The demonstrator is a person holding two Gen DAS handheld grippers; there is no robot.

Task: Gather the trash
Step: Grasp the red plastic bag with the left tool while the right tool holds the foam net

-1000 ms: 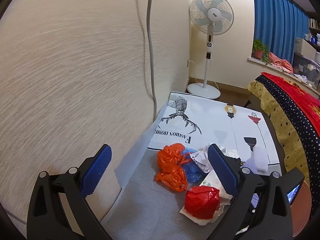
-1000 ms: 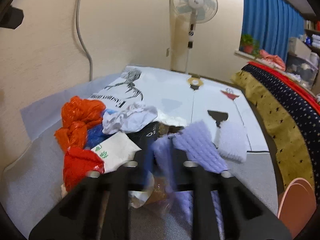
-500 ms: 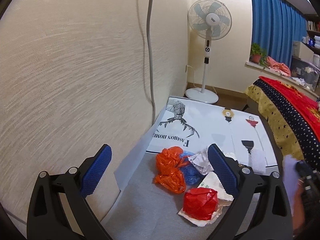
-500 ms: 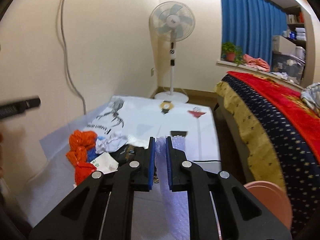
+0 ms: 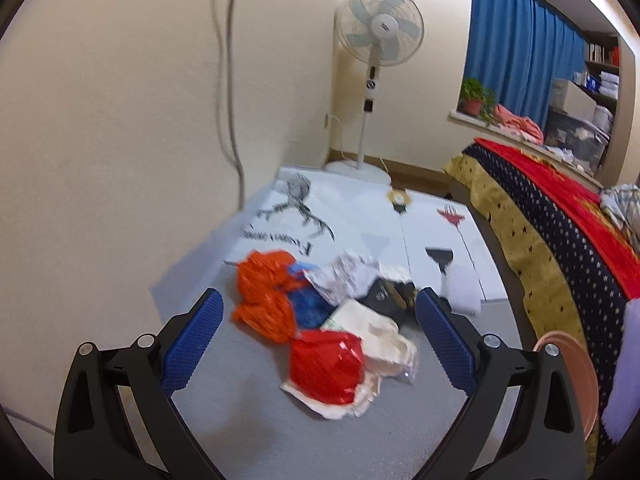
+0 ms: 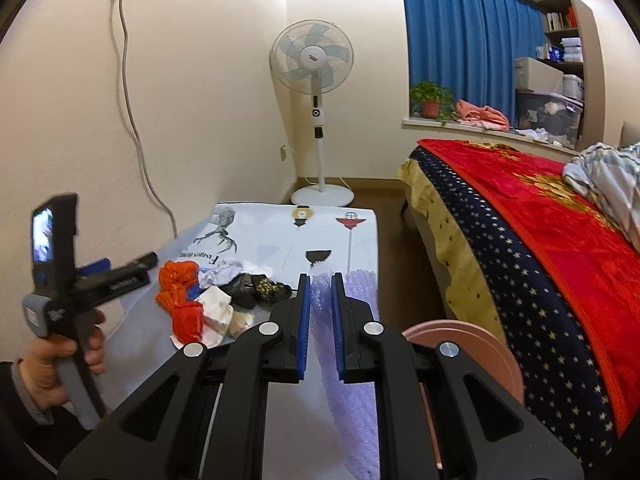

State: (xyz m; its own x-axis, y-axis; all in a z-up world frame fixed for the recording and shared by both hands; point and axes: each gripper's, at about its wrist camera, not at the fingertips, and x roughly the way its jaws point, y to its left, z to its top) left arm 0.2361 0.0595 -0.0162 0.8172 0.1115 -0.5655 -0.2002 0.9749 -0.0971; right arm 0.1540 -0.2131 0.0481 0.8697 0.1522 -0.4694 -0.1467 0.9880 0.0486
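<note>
Writing: the white printed mat (image 6: 280, 236) carries a deer drawing and the words "FASHION HOME", seen upside down from the wrist views; the lettering on the fan hub and on the left tool's bar is too small to read.
Left gripper (image 5: 318, 340): jaws spread wide, nothing between the blue pads (image 5: 188, 340), hanging over the near edge of the trash heap; in the right wrist view a hand (image 6: 60, 364) holds its handle.
Right gripper (image 6: 320, 328): pads drawn close, pinching a pale purple bubble-wrap sheet (image 6: 352, 404) that hangs down past the fingers.
Trash pile (image 5: 320, 320): on the grey floor covering (image 5: 240, 420) at the mat's near edge; orange bags (image 5: 266, 292) toward the wall, a red bag (image 5: 326, 366) on white paper nearest, crumpled paper and a dark wrapper behind.
Pink bin (image 6: 464, 344): its rim shows just right of the right gripper, beside the bed.
Room: cream wall with a cable (image 6: 136, 128) running from a socket, standing fan (image 6: 314, 64) in the corner, blue curtains (image 6: 468, 36), potted plant on the sill, bed with a red and starred cover (image 6: 540, 232).
</note>
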